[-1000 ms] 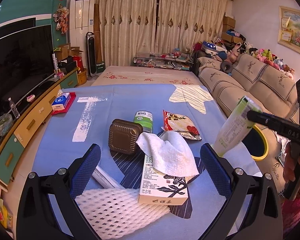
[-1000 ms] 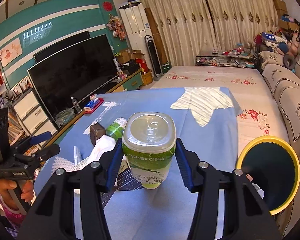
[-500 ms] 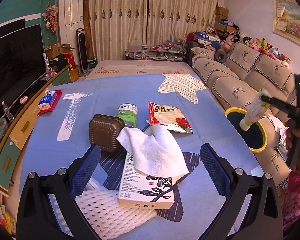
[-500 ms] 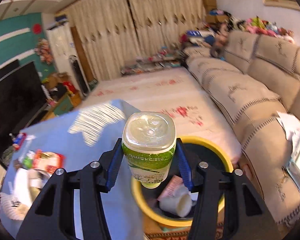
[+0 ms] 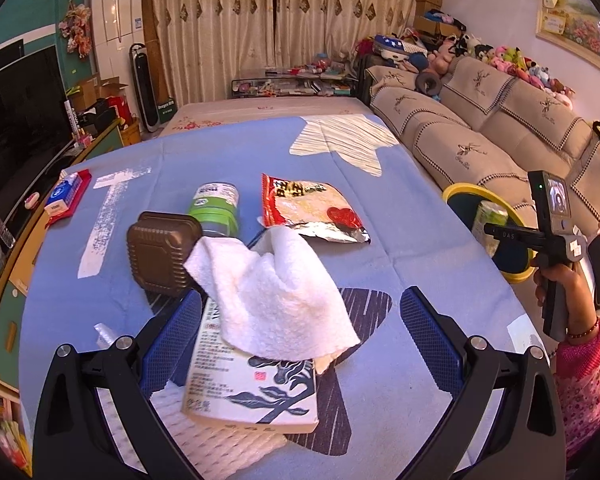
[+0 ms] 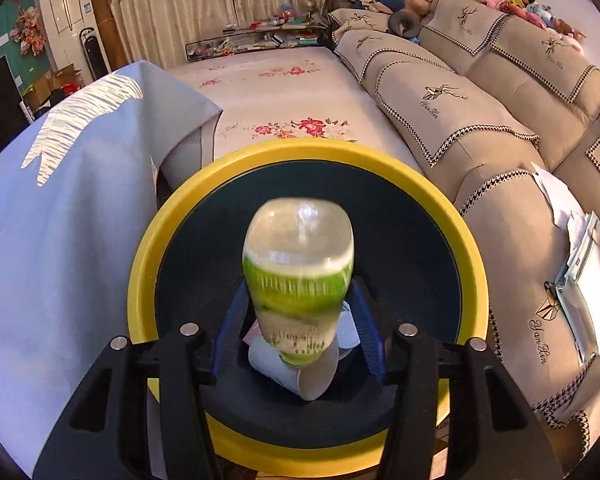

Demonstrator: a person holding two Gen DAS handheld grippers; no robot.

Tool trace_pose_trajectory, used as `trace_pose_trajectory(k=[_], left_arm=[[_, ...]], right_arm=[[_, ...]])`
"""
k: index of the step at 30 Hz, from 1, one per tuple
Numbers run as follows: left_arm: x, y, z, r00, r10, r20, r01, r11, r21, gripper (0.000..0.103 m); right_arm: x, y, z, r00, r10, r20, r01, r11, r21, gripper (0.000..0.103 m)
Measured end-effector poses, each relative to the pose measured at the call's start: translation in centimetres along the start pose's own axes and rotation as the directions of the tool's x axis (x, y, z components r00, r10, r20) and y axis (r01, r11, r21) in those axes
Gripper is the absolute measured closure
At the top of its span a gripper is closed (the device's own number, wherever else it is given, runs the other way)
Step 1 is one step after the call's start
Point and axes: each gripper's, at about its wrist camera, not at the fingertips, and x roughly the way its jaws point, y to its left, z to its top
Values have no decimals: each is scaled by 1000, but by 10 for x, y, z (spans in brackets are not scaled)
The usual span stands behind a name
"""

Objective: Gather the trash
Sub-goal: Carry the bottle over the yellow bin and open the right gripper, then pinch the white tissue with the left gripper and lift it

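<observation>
My right gripper [image 6: 298, 320] hangs over the yellow-rimmed bin [image 6: 148, 240] with its jaws spread; the green-labelled plastic bottle [image 6: 298, 276] is blurred and dropping between the fingers into the bin. A paper cup [image 6: 284, 368] lies inside the bin. In the left wrist view the bottle [image 5: 488, 220] shows above the bin [image 5: 460, 192]. My left gripper [image 5: 300, 344] is open and empty above a white towel [image 5: 276, 296] lying on a printed carton [image 5: 252, 392]. Around it lie white foam netting [image 5: 220, 440], a brown box [image 5: 160, 256], a green can [image 5: 216, 208] and a red snack bag [image 5: 308, 208].
The trash lies on a blue cloth over a table [image 5: 420, 248]. A beige sofa [image 5: 480, 152] runs behind the bin, with papers [image 6: 580, 264] on its arm. A red tissue pack [image 5: 66, 196] sits at the table's far left, near the TV cabinet.
My right gripper swung from the table to over the bin, then opened and let the bottle go. My left gripper moved closer to the towel and carton.
</observation>
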Motion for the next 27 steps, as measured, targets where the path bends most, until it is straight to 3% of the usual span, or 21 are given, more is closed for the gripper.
trace_pose_trajectory(k=[5, 13, 19, 22, 27], left_arm=[[14, -5, 4, 1000, 24, -19, -23, 999, 27, 5], [32, 0, 14, 997, 62, -34, -61, 998, 28, 7], [44, 4, 15, 996, 57, -70, -57, 998, 10, 39], [43, 8, 15, 997, 31, -77, -32, 999, -13, 61], [24, 7, 18, 999, 18, -28, -18, 1000, -22, 82]], right_arm=[[-10, 2, -2, 1000, 25, 1, -25, 1000, 12, 41], [-40, 0, -4, 997, 49, 60, -50, 999, 17, 36], [-56, 5, -6, 994, 74, 86, -74, 997, 6, 36], [-61, 6, -7, 992, 89, 95, -90, 996, 10, 36], [-70, 3, -14, 987, 114, 110, -117, 993, 22, 36]])
